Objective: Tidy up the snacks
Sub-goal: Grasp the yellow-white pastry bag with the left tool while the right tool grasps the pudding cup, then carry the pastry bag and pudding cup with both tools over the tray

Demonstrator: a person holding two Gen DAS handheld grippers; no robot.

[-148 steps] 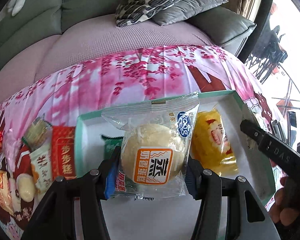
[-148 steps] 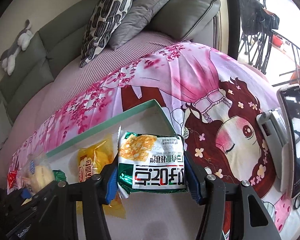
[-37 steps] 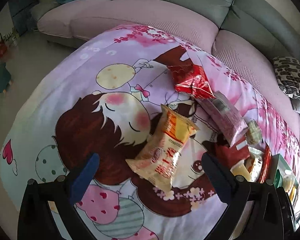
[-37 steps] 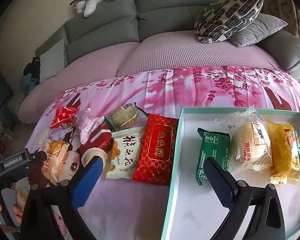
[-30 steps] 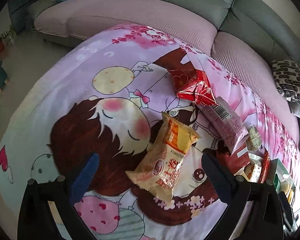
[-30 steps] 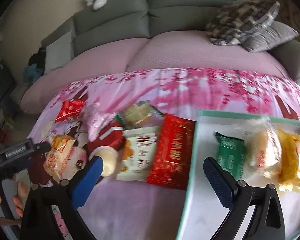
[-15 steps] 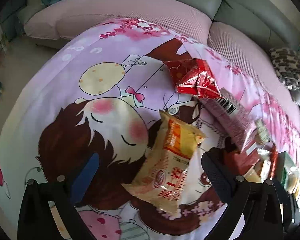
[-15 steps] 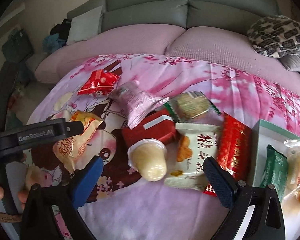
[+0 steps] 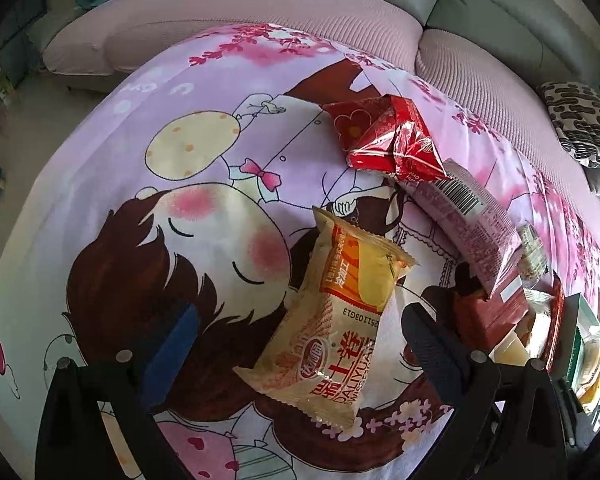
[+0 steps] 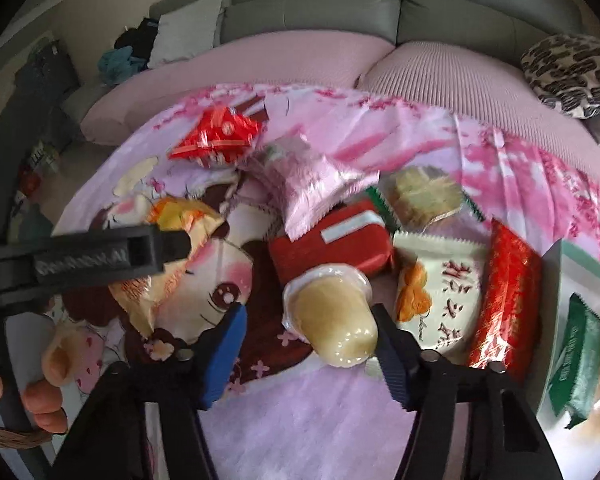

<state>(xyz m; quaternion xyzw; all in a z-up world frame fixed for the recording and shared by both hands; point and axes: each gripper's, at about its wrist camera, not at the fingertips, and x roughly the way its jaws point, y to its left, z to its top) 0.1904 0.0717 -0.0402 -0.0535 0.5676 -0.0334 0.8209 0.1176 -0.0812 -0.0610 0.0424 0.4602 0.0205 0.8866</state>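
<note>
The left gripper (image 9: 296,342) has its jaws wide apart on either side of a beige cake packet (image 9: 332,328) lying low in the frame's centre on a pink cartoon cloth (image 9: 204,128). The right gripper (image 10: 308,344), jaws also apart, brackets a pale jelly cup (image 10: 332,312) at centre. A teal tray (image 10: 568,264) holding packets sits at the right edge.

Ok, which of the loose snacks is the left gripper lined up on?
The beige-and-orange cake pack, lying lengthwise between the open left gripper. The red packs and pink pack lie farther off.
</note>
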